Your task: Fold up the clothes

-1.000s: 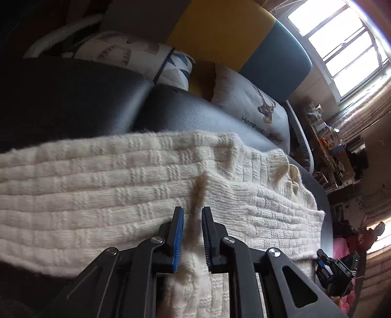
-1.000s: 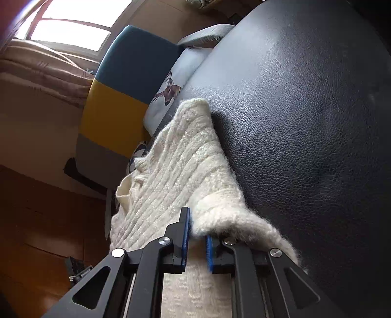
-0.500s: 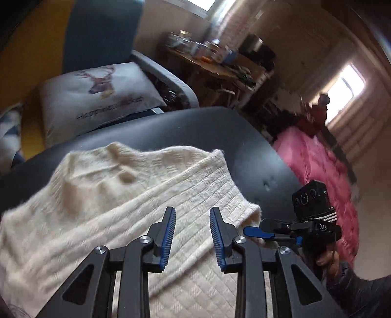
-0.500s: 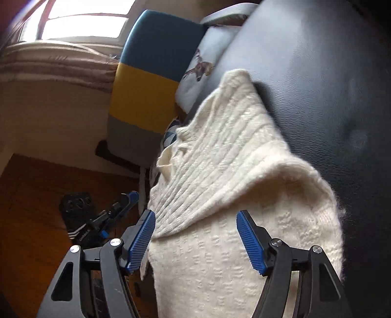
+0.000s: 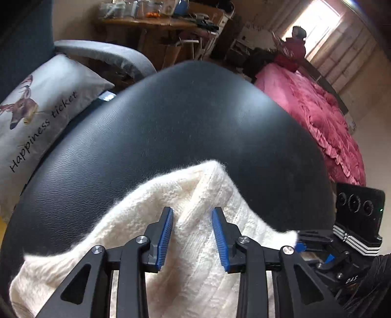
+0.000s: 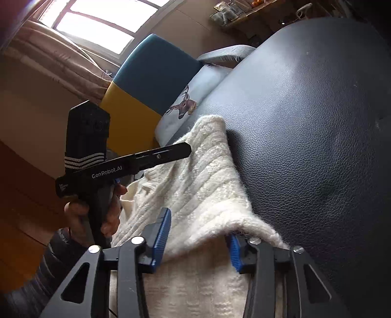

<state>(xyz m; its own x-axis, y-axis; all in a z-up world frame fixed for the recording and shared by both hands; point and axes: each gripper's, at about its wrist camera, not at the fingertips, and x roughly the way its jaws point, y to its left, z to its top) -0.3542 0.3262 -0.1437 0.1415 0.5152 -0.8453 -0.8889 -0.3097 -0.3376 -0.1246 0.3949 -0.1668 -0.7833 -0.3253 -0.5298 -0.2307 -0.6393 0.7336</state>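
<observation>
A cream knitted sweater [image 5: 156,195] lies folded on a black leather seat [image 5: 183,122]. My left gripper [image 5: 192,220] is open just above it, and a raised ridge of knit stands between its blue pads without being clamped. My right gripper [image 6: 199,230] is open at the near edge of the sweater [image 6: 195,176]. The thick folded edge drapes over its right finger and hides that fingertip. In the right wrist view a hand [image 6: 110,215] holds the left gripper, with one of that gripper's fingers [image 6: 171,151] reaching over the sweater.
A deer-print cushion [image 5: 36,115] leans at the seat's left, against a blue and yellow chair back [image 6: 146,80]. Bare black seat [image 6: 305,146] stretches beyond the sweater. Pink bedding [image 5: 317,115] lies far right, and a cluttered desk [image 5: 158,17] stands behind.
Both grippers have let go of the sweater they pinched a second ago. The left gripper has swung right, to the sweater's far corner. The right gripper's jaws stand narrower than half a second ago.
</observation>
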